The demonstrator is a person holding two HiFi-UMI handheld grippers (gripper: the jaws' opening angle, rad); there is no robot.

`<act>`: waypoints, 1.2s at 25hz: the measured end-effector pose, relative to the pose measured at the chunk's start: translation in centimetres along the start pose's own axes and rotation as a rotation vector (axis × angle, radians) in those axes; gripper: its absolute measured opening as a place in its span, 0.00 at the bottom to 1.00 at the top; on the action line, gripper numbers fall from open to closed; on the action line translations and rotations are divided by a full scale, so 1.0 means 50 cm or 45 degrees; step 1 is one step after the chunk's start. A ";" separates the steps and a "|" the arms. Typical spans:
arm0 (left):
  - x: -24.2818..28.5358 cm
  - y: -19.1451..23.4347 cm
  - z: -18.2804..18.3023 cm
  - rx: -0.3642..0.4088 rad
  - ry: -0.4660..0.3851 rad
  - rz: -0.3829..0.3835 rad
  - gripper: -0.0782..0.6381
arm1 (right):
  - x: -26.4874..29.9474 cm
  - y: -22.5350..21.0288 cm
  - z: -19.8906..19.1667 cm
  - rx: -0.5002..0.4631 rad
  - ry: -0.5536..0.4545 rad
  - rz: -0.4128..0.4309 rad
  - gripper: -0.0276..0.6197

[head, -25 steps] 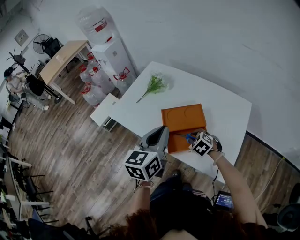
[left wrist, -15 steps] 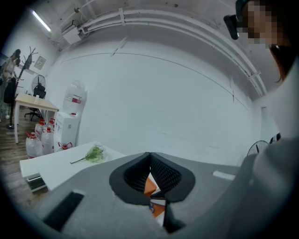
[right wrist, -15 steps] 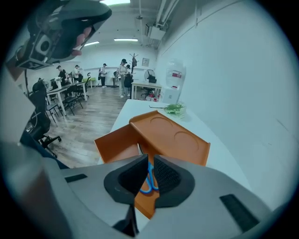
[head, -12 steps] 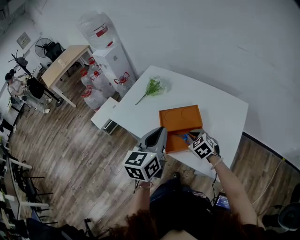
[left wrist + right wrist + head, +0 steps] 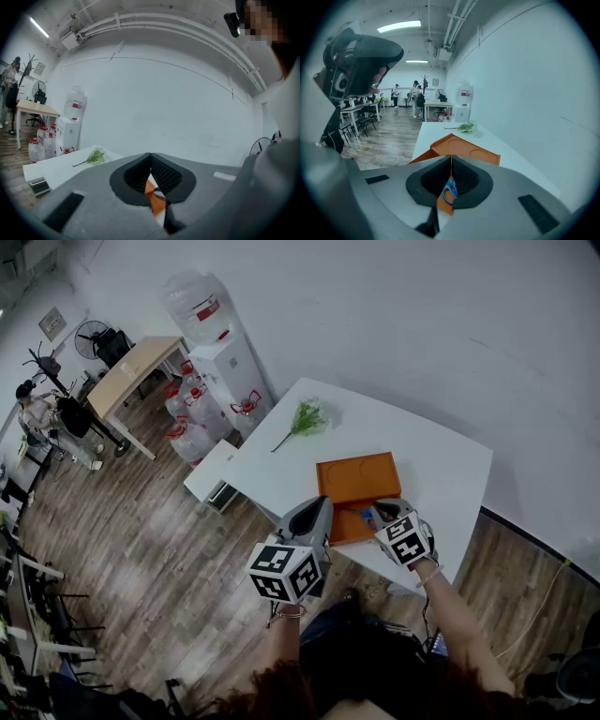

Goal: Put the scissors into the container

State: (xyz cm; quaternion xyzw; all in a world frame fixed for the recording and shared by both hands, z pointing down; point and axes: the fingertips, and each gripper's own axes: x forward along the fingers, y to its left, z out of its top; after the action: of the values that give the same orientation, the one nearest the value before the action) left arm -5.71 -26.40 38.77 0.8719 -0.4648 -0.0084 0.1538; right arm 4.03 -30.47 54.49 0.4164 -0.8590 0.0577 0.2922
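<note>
The scissors (image 5: 449,191) lay in the orange container (image 5: 464,152) on the bench (image 5: 440,133), so we judged the task done. Our right claw (image 5: 451,161) had just clenched empty; our left claw (image 5: 150,157) was clenched too.

Right claw (image 5: 451,158) closed, seemingly empty, lifted.

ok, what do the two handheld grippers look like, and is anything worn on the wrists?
The left gripper and right gripper are alike: a smooth grey shell tapering to two black jaws with ribbed inner pads. Each carries a white cube printed with black square markers. No cables show. A light band circles the right wrist.
</note>
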 end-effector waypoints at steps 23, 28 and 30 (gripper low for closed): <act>-0.022 -0.043 0.001 0.049 -0.021 0.017 0.13 | -0.182 -0.017 0.131 0.210 -0.403 -0.126 0.04; -0.019 -0.046 0.004 0.071 -0.021 0.017 0.13 | -0.211 -0.019 0.153 0.208 -0.459 -0.150 0.04; -0.017 -0.046 0.004 0.083 -0.020 0.018 0.13 | -0.220 -0.021 0.161 0.221 -0.484 -0.153 0.04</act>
State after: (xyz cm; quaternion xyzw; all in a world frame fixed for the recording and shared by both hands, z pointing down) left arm -4.36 -24.56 37.84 0.8730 -0.4722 0.0007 0.1218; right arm 6.49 -26.40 41.67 0.4939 -0.8640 0.0345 0.0909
